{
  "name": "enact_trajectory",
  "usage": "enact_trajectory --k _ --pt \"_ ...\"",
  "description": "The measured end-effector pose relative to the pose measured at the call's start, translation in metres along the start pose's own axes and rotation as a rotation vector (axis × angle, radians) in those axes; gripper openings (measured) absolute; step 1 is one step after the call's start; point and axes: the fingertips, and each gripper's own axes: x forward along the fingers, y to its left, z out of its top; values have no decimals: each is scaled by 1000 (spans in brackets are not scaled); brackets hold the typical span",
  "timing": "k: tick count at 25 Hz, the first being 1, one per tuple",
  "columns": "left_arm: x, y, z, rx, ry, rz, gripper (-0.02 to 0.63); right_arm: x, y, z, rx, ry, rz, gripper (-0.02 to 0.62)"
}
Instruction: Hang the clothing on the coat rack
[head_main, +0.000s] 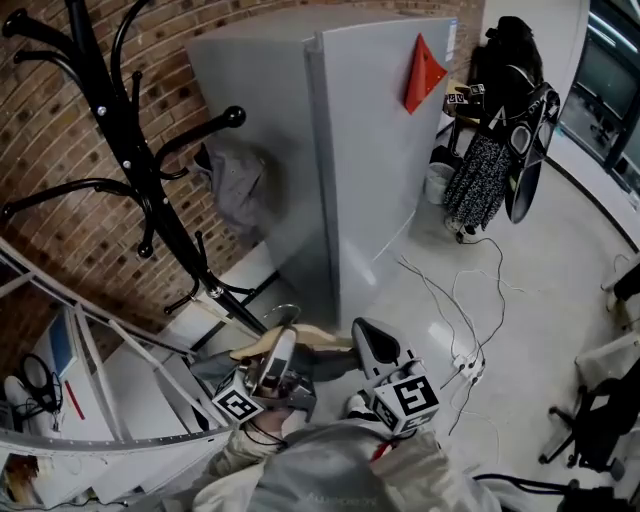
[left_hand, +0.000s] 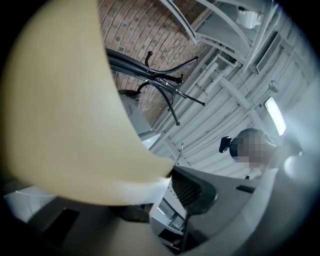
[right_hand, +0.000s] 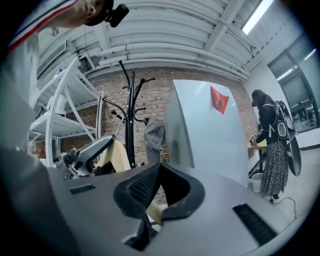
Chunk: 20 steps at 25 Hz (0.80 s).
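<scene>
coat rack (head_main: 130, 170), black with curved arms, leans across the brick wall (head_main: 50, 120) at left, grey clothing (head_main: 235, 185) drooping from one hook. nearer the person (head_main: 330, 475), pale wooden hanger (head_main: 315, 338) lies about level, long axis running left to right between the tools. left tool (head_main: 280, 350) clamps one end, right tool (head_main: 370, 345) the other.

Left gripper (head_main: 280, 350) tilts upward with jaws clamped wide, right gripper (head_main: 372, 345) level beside it, jaws together.
</scene>
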Motion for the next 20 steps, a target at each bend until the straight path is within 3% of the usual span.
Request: enact_trajectory --k 13,16,20 --pt "-36 1 35 157 -182 151 121 56 46 -7 -6 39 328 25" --pt "-37 -8 45 231 -208 170 121 63 57 -7 -13 50 389 25" --pt "-51 -8 48 260 -251 209 121 70 68 -9 -19 60 459 25"
